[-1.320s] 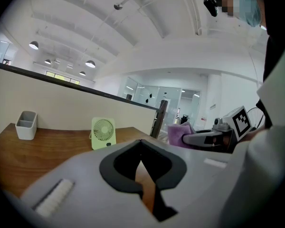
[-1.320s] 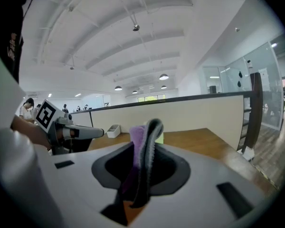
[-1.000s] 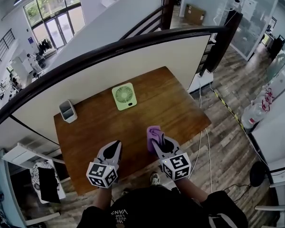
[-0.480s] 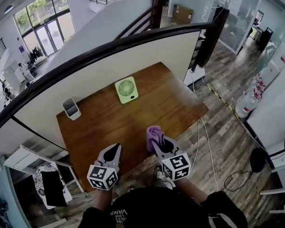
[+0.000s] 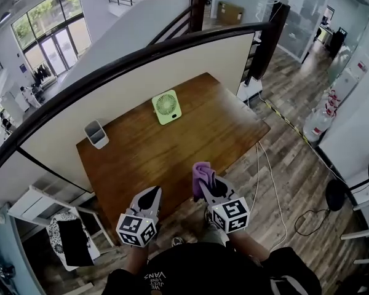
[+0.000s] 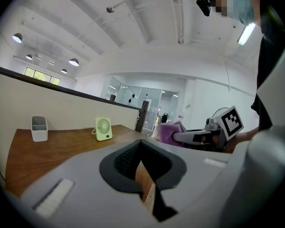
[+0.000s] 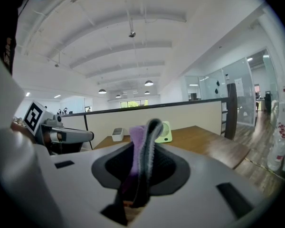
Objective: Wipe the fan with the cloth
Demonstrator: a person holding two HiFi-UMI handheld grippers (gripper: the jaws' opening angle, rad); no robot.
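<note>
Wooden table (image 5: 221,134) is lying bare ahead of both sets of jaws, with a cream half-wall (image 5: 190,66) running close along its far side. You are keeping the left gripper (image 5: 152,193) shut tight with nothing in it. You are clamping the right gripper (image 5: 203,180) on the purple cloth (image 5: 201,172), whose folded edge is standing up out of the jaws.

The green fan (image 5: 166,107) is standing upright at the far side of the table, straight ahead of the jaws and well apart from them. Its round grille is facing back toward you. It is roughly square, so no long side is deciding the approach.

Both grippers are hovering at about the near edge, and the fan is sitting a little left of the right jaws' line. Since the right one is carrying the cloth, it is looking like the one to go forward. The left one is free to steady the fan.

A grey cup (image 5: 96,134) is standing well off to the fan's left, clear of that path. Room is tightening only behind the fan, so a hard push risks tipping it toward the wall.
</note>
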